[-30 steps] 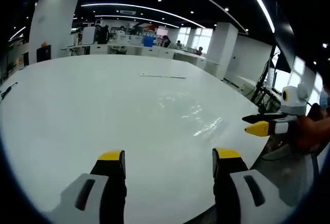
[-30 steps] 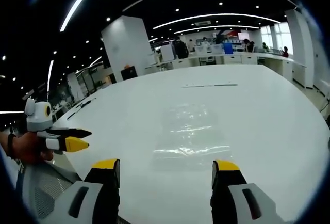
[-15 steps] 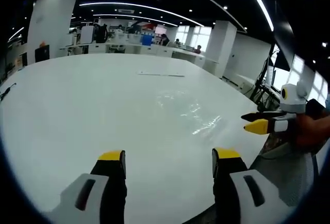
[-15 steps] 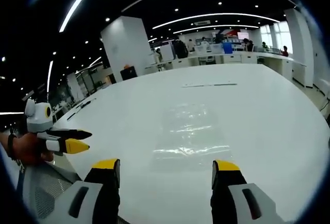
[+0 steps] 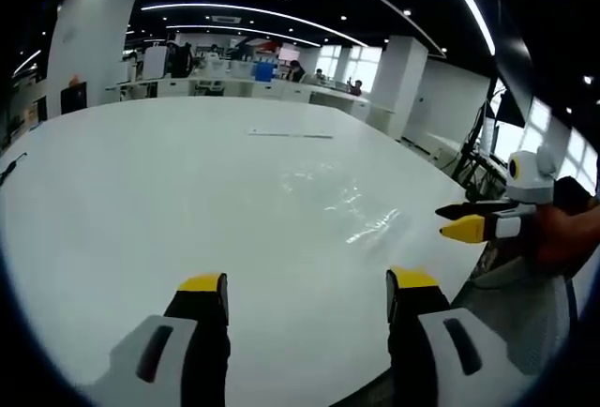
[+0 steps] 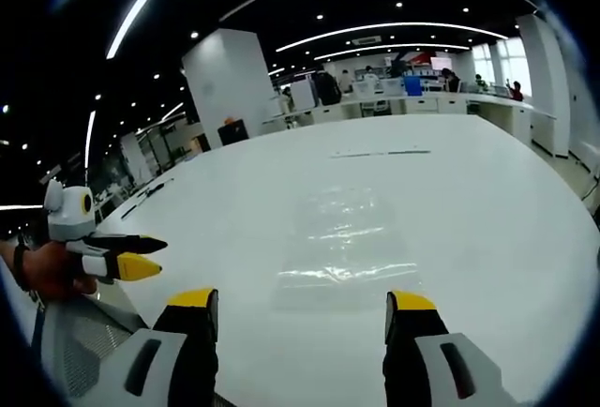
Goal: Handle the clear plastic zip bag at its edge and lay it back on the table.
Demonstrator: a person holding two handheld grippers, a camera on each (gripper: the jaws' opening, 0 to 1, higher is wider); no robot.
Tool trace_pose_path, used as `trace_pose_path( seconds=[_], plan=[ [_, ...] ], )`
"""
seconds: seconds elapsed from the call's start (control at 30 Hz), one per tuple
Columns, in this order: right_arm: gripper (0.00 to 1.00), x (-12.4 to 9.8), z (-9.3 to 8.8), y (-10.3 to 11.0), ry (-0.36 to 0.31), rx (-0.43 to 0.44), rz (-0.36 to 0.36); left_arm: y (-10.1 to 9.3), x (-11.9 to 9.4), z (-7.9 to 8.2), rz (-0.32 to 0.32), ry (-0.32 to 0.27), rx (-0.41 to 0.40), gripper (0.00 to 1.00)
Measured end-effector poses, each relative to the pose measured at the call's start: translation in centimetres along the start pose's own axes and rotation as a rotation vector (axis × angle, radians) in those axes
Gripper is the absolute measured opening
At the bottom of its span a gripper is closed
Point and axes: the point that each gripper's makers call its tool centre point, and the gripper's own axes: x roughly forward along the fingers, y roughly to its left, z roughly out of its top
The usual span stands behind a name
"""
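Now both grippers have their jaws spread wide with nothing between them. Just past the right gripper, the clear plastic zip bag lies flat on the white table near its front edge. Past the left gripper, the bag glints near the table's right edge.

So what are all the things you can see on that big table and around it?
table: one, white, large, under both views
zip bag: one, clear, lying flat on the table ahead of the right hand-held gripper
thin strip: one, pale, far side of the table
desks: a row, white, background office
left hand-held gripper: one, yellow-tipped, open, empty
right hand-held gripper: one, yellow-tipped, open, empty
hand: holding the left hand-held gripper
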Motion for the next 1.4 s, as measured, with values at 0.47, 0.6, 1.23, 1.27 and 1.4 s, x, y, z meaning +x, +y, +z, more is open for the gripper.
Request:
trace_pose_path(
  seconds=[0.47,0.6,1.23,1.27,1.4],
  plan=[
    [0.71,-0.1,0.2,0.2,0.001,0.001,0.0,-1.4,2.8,0.6,-0.071,0.047,0.043,0.67],
    [0.7,0.0,0.2,0.4,0.001,-0.001,0.009,-1.2,4.5,2.1,-0.09,0.04,0.066,0.65],
    [0.7,0.3,-0.3,1.0,0.025,-0.01,0.045,0.2,13.3,5.1,-0.156,0.123,0.195,0.63],
    [0.7,0.5,-0.5,0.9,0.026,-0.011,0.046,0.2,13.7,5.2,-0.154,0.128,0.2,0.62],
    [0.7,0.5,-0.5,0.9,0.028,-0.011,0.047,0.4,15.4,5.8,-0.156,0.144,0.217,0.61]
  ],
)
